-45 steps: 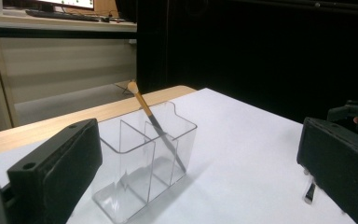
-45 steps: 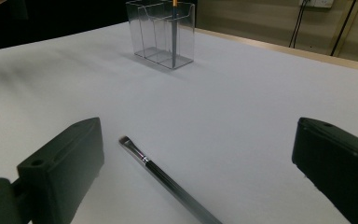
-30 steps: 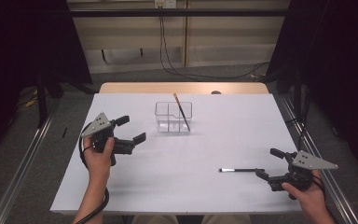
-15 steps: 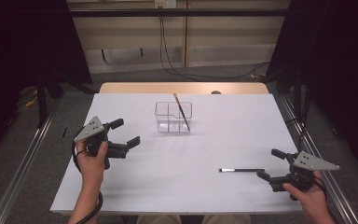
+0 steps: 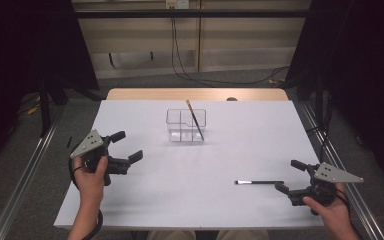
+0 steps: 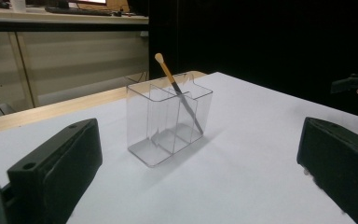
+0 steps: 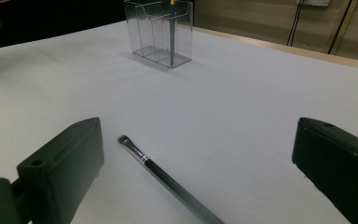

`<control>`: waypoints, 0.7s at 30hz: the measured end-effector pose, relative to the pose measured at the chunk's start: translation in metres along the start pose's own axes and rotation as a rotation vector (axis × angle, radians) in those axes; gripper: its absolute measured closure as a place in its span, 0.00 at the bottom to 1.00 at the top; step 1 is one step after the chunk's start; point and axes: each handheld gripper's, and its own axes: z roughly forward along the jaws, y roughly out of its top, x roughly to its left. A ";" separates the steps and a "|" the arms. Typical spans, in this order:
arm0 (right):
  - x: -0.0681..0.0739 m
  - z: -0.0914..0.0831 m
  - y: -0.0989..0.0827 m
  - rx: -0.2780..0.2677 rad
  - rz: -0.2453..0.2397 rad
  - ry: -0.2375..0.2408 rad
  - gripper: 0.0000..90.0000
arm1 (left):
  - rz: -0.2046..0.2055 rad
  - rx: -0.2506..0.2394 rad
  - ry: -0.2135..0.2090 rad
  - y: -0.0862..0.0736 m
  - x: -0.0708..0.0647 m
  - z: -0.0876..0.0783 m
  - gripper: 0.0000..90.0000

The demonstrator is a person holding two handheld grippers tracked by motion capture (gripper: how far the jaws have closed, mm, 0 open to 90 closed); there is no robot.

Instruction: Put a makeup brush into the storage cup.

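**Slim brush flat on worktop, both tongs gaping**

Landmark: clear divided holder (image 5: 186,125), upright toward the far middle of the white worktop (image 5: 250,145). Inside its right-hand compartment, a brush with a yellow-tan handle (image 5: 194,117), leaning, tip up above the rim.

Nearer the person and right of the holder: slim dark brush (image 5: 259,182), lying flat, well apart from the holder, bristle end toward the left. In the right gripper view, same slim dark brush (image 7: 168,179) running between the two black jaws, bristles pointing toward the holder (image 7: 158,32), touched by neither jaw.

Right tongs (image 5: 291,176): just right of the slim brush's handle end, jaws spread wide, nothing held, gripped in the person's right hand (image 5: 327,207).

Left tongs (image 5: 126,145): left of the holder and nearer the person, well apart from it, jaws wide, empty, held in the left hand (image 5: 90,172). In the left gripper view, holder (image 6: 168,121) seen straight ahead between the jaws.
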 end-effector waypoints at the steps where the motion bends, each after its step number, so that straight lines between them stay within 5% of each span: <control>1: 0.000 0.000 0.000 0.001 0.000 0.000 0.02 | 0.007 0.003 0.002 0.000 0.000 -0.002 0.00; 21: 0.001 0.004 0.000 0.001 -0.007 0.008 0.02 | 0.003 0.015 0.042 -0.011 0.004 -0.030 0.00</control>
